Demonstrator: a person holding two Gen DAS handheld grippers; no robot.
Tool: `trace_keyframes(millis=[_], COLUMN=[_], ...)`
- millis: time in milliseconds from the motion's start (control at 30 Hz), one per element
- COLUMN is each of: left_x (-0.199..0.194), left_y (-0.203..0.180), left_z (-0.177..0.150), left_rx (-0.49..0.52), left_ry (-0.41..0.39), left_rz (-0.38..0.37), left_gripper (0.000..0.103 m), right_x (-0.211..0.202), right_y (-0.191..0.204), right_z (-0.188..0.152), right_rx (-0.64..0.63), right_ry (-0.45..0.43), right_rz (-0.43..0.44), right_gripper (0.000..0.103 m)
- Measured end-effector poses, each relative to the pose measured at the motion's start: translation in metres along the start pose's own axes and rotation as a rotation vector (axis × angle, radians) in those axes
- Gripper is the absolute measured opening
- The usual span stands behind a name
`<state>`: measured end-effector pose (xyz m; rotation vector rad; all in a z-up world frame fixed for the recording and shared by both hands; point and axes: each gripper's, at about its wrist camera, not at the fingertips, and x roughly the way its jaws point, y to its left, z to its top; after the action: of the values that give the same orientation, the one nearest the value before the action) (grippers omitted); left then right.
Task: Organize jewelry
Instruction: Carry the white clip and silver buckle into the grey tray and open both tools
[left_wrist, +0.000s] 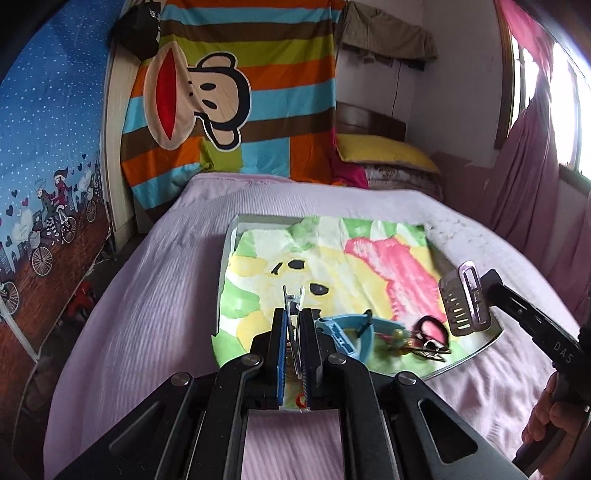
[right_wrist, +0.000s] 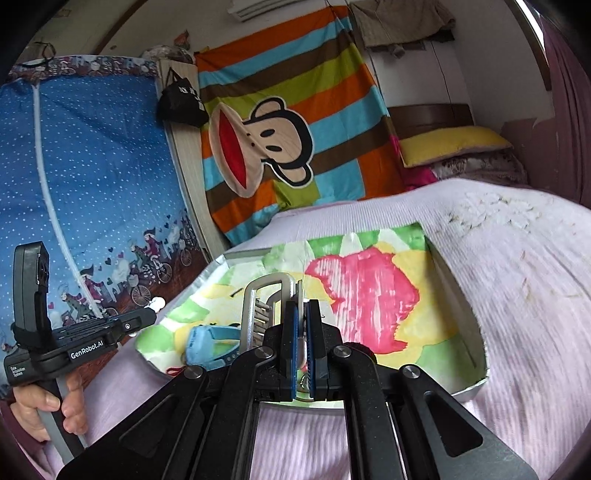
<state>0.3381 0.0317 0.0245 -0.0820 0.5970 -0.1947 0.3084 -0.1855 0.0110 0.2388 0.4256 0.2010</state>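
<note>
On the bed (left_wrist: 155, 266) lies a tray (left_wrist: 231, 236). Each tool is lifting one piece: the right tool (right_wrist: 300, 325) pinches a silver claw clip (right_wrist: 258, 306), the left tool (left_wrist: 293, 332) a thin hairpin (left_wrist: 292, 299). Next, I think, each needs a free spot.

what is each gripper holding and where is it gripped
The left gripper pinches a slim metal hair clip around its middle. The right gripper clamps a big silver claw clip at its hinge end.
</note>
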Motion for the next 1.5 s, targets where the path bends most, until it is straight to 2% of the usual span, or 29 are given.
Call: trace_keyframes(millis=[267, 700, 1167, 1233, 1267, 1300, 1333, 1367, 1500], left_x=[0.023, 0.038, 0.035, 0.033, 0.032, 0.030, 0.028, 0.025, 0.015], left_y=[0.000, 0.003, -0.001, -0.001, -0.001, -0.002, -0.002, -0.002, -0.004], left_z=[-0.007, -0.015, -0.017, -0.018, -0.018, -0.018, -0.019, -0.019, -0.021], left_rx=[0.002, -0.025, -0.011, -0.014, -0.015, -0.015, -0.017, -0.020, -0.019], left_ry=[0.061, 0.140, 0.139, 0.134, 0.131, 0.126, 0.122, 0.111, 0.083], left_rz=[0.028, 0.035, 0.026, 0.026, 0.025, 0.027, 0.030, 0.025, 0.020], left_gripper=[0.007, 0.007, 0.008, 0.010, 0.014, 0.027, 0.035, 0.042, 0.046], right_x=[0.023, 0.036, 0.039, 0.037, 0.036, 0.034, 0.031, 0.029, 0.016], right_y=[-0.006, -0.013, -0.018, -0.017, -0.016, -0.015, -0.015, -0.014, -0.011], right_z=[-0.014, -0.023, -0.026, -0.026, -0.025, -0.025, -0.024, -0.024, -0.021], right_rx=[0.032, 0.053, 0.069, 0.061, 0.057, 0.052, 0.048, 0.045, 0.012], right_ry=[0.053, 0.105, 0.132, 0.127, 0.124, 0.118, 0.111, 0.104, 0.072], right_rz=[-0.011, -0.034, -0.049, -0.052, -0.055, -0.059, -0.060, -0.061, -0.075], right_gripper=[0.004, 0.004, 0.006, 0.012, 0.016, 0.025, 0.033, 0.035, 0.037])
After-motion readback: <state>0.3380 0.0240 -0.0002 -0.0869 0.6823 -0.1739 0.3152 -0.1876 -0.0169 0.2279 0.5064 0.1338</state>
